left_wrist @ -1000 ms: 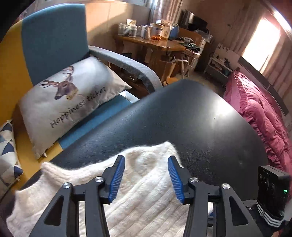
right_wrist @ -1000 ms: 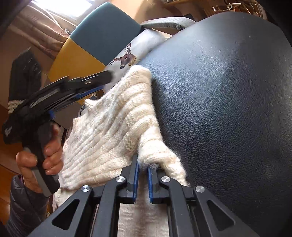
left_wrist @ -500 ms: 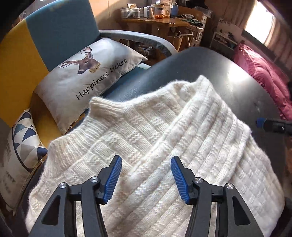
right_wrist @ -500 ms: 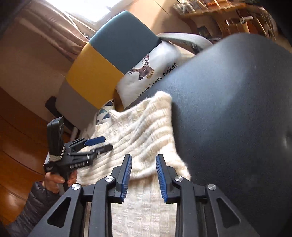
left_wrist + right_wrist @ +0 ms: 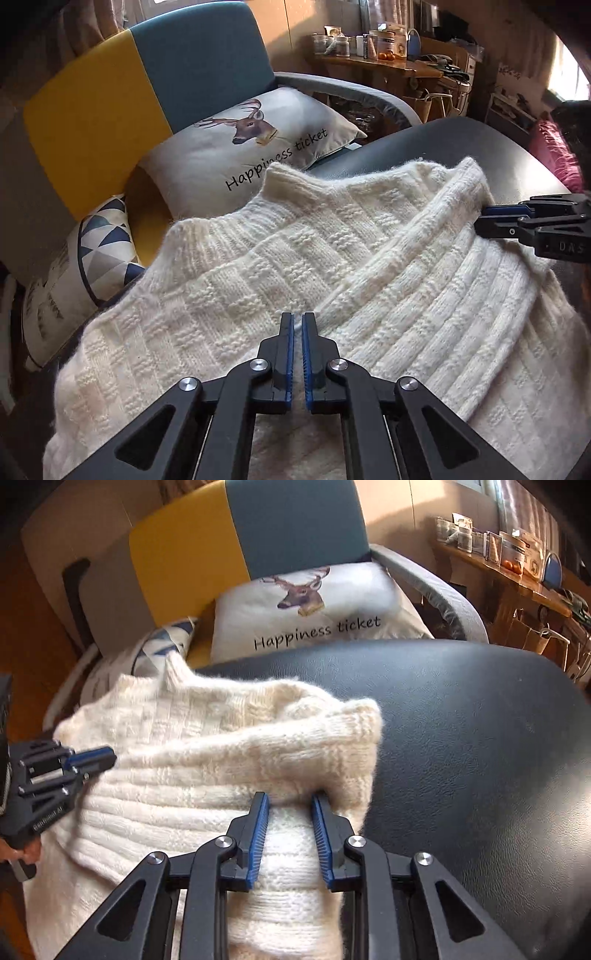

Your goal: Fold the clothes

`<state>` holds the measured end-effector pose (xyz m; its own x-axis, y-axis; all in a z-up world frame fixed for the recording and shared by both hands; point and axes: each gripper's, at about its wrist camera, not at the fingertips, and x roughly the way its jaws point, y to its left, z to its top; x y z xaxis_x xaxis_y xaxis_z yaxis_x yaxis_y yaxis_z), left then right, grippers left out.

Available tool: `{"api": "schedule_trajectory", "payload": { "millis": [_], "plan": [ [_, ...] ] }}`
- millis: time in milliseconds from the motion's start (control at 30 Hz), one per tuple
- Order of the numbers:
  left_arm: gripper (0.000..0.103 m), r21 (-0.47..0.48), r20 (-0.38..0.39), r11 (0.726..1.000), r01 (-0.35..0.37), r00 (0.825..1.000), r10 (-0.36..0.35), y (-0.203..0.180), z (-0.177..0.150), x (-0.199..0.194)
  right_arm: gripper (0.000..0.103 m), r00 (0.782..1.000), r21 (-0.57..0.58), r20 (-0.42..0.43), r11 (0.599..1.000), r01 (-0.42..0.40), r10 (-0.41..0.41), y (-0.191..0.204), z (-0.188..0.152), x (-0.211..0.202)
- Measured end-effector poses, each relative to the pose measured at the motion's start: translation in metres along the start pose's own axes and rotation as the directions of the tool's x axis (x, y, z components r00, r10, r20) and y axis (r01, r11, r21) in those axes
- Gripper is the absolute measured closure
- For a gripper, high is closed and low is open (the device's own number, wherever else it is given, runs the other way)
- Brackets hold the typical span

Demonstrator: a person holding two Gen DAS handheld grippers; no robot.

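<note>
A: Starting big: round black leather-look table [image 5: 480, 738], cream chunky-knit sweater [image 5: 332, 266] spread across its near-left part, one sleeve folded over the body.
B: Behind it?
A: Yellow-and-teal armchair [image 5: 155, 81], white deer-print cushion [image 5: 258, 147] on the seat.
B: Grippers?
A: Left gripper [image 5: 297, 321] jaws nearly together above the knit; pinching fabric? Can't tell. Right gripper [image 5: 290, 801] jaws apart, straddling the sleeve cuff.

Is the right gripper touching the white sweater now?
Touching. In the right wrist view, the open right gripper has its fingertips pressed into the folded edge of the white sweater, with knit between the fingers.
</note>
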<state>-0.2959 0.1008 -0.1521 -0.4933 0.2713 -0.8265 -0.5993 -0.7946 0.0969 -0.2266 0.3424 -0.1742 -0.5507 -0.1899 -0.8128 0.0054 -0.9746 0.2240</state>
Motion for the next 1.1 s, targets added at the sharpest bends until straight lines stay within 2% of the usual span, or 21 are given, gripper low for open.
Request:
{"api": "schedule_trajectory", "payload": {
  "millis": [67, 200, 267, 333, 400, 533, 600, 667, 733, 767, 833, 867, 900, 967, 1033, 1100],
  "plan": [
    [0.098, -0.028, 0.001, 0.999, -0.02, 1.0, 0.02, 0.003, 0.0, -0.006, 0.081, 1.0, 0.009, 0.001, 1.0, -0.022, 0.022, -0.003, -0.001, -0.003],
    [0.096, -0.077, 0.059, 0.997, 0.001, 0.998, 0.003, 0.011, 0.0, -0.036, 0.079, 0.997, 0.029, 0.003, 0.997, -0.077, 0.077, -0.007, 0.006, -0.015],
    [0.096, -0.11, 0.077, 0.994, 0.027, 0.997, -0.019, 0.018, -0.003, -0.048, 0.078, 0.994, 0.033, 0.069, 0.995, -0.092, 0.089, -0.007, 0.016, -0.029],
    [0.096, -0.124, 0.084, 0.992, 0.022, 0.996, -0.012, 0.022, -0.01, -0.058, 0.078, 0.995, 0.0, 0.078, 0.998, -0.059, 0.058, 0.0, 0.027, -0.03],
    [0.096, -0.128, 0.081, 0.992, 0.007, 0.997, 0.003, 0.026, -0.022, -0.063, 0.078, 0.999, -0.01, 0.043, 1.0, -0.016, 0.016, 0.0, 0.032, -0.017],
    [0.095, -0.163, 0.033, 0.986, -0.03, 0.999, 0.035, 0.039, -0.052, -0.06, 0.078, 0.997, -0.036, -0.025, 0.997, 0.07, -0.07, -0.001, 0.042, 0.01],
    [0.094, -0.199, -0.005, 0.979, -0.036, 0.999, 0.036, 0.05, -0.068, -0.048, 0.078, 0.993, -0.072, -0.024, 0.991, 0.112, -0.114, 0.003, 0.041, 0.017],
    [0.093, -0.26, 0.012, 0.966, -0.001, 1.0, 0.004, 0.06, -0.078, -0.047, 0.078, 0.987, -0.113, -0.014, 0.981, 0.159, -0.162, 0.01, 0.037, 0.02],
    [0.093, -0.328, 0.023, 0.944, 0.035, 0.999, -0.029, 0.068, -0.078, -0.05, 0.078, 0.984, -0.102, -0.023, 0.98, 0.173, -0.177, 0.012, 0.037, 0.017],
    [0.093, -0.363, 0.027, 0.931, 0.046, 0.999, -0.039, 0.07, -0.076, -0.054, 0.078, 0.986, -0.079, -0.027, 0.983, 0.164, -0.166, 0.012, 0.039, 0.012],
    [0.092, -0.418, 0.078, 0.905, 0.084, 0.995, -0.057, 0.072, -0.076, -0.071, 0.078, 0.993, -0.057, 0.019, 0.992, 0.113, -0.112, 0.018, 0.033, -0.011],
    [0.086, -0.435, 0.104, 0.895, 0.101, 0.993, -0.061, 0.072, -0.077, -0.08, 0.078, 0.996, -0.058, 0.049, 0.995, 0.081, -0.079, 0.022, 0.028, -0.024],
    [0.079, -0.441, 0.12, 0.891, 0.105, 0.991, -0.058, 0.07, -0.079, -0.088, 0.078, 0.996, -0.062, 0.07, 0.997, 0.052, -0.048, 0.026, 0.022, -0.035],
    [0.074, -0.438, 0.142, 0.893, 0.099, 0.989, -0.04, 0.065, -0.086, -0.102, 0.078, 0.998, -0.087, 0.058, 0.996, 0.016, -0.011, 0.036, 0.004, -0.046],
    [0.072, -0.424, 0.115, 0.904, 0.056, 0.993, -0.007, 0.059, -0.096, -0.105, 0.078, 0.999, -0.108, 0.028, 0.994, 0.02, -0.017, 0.042, -0.015, -0.047],
    [0.067, -0.425, 0.053, 0.905, 0.004, 0.998, 0.021, 0.059, -0.11, -0.096, 0.078, 1.0, -0.105, 0.011, 0.994, 0.027, -0.026, 0.043, -0.03, -0.044]
  ]
}}
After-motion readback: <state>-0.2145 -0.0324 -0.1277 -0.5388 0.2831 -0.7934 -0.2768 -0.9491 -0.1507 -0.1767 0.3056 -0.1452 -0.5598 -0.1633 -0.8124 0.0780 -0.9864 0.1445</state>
